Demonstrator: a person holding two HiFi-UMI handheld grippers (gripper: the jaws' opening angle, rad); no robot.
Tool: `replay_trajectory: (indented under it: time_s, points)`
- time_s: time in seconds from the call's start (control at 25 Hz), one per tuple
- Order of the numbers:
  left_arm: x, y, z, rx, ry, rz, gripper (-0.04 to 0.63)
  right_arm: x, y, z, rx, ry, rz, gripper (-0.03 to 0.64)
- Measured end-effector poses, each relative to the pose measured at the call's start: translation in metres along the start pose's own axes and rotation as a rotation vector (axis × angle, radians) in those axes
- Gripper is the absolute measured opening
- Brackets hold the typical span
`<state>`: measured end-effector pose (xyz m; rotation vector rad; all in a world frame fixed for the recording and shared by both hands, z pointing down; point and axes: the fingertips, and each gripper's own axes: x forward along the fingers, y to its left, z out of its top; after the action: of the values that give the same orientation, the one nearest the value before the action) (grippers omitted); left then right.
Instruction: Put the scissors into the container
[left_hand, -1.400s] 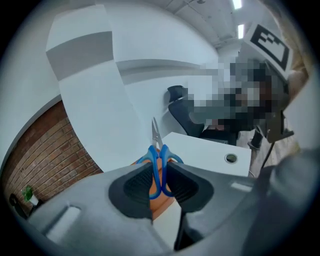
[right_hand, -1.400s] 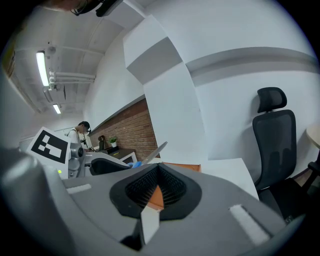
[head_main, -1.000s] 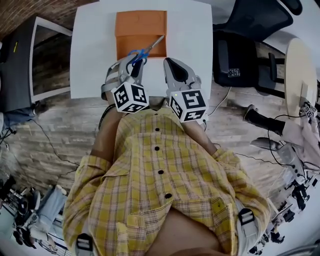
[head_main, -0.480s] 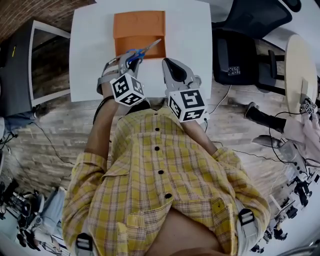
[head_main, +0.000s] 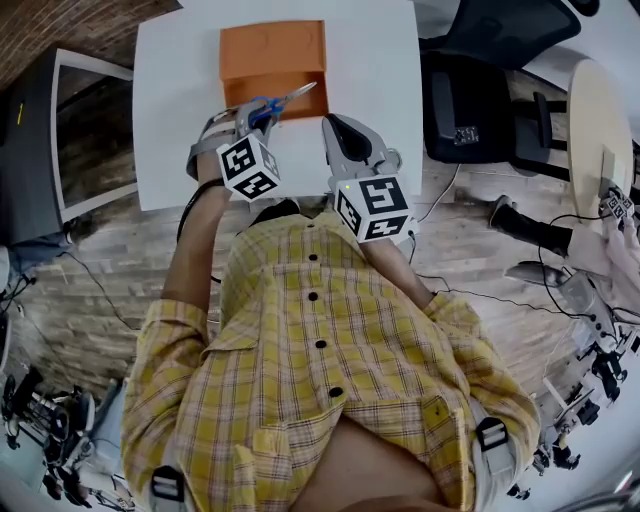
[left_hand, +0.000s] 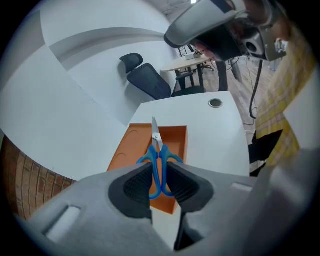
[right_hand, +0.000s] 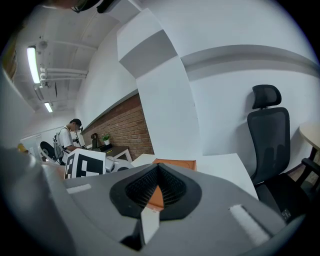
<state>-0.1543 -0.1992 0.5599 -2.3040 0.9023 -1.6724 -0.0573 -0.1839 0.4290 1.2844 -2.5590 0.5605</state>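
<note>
Left gripper (left_hand: 159, 176) is clamped on the blue handles of the scissors (left_hand: 159, 154), its pads pressed against both loops, with the blades pointing away from the person toward the far side of the table (head_main: 372, 60). In the head view the scissors (head_main: 276, 104) sit at the near edge of the orange container (head_main: 272, 45), the steel tip angled to the far right over its open inside, while the left gripper (head_main: 256, 116) is just on the near side of that edge. From the left gripper view the blades overlie the container (left_hand: 174, 138) floor, but the handles are gripped and appear raised off it (how high cannot be told). So I judge the pick-up done and the carry nearly done; what is left is to bring the scissors fully over the container, lower them and let go. Right gripper (head_main: 336, 132) lies to the right of the left one, near the table's near edge, and its own view shows the right gripper (right_hand: 157, 186) with jaws closed together and nothing between them, so it seems to have no part in this step. An office chair (head_main: 478, 100) stands to the right of the table. No brand or readable writing shows on the scissors, container or table; the only print is the black-and-white square markers on each gripper's cube (head_main: 250, 168).
</note>
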Motion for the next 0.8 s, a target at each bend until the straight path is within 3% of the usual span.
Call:
replay_trajectory:
  time_s: [0.8]
  points:
    - [0.054,-0.005,-0.027,0.114,0.083,-0.148,0.094,0.022,0.001,-0.005,0.013,0.013,-0.030,0.006]
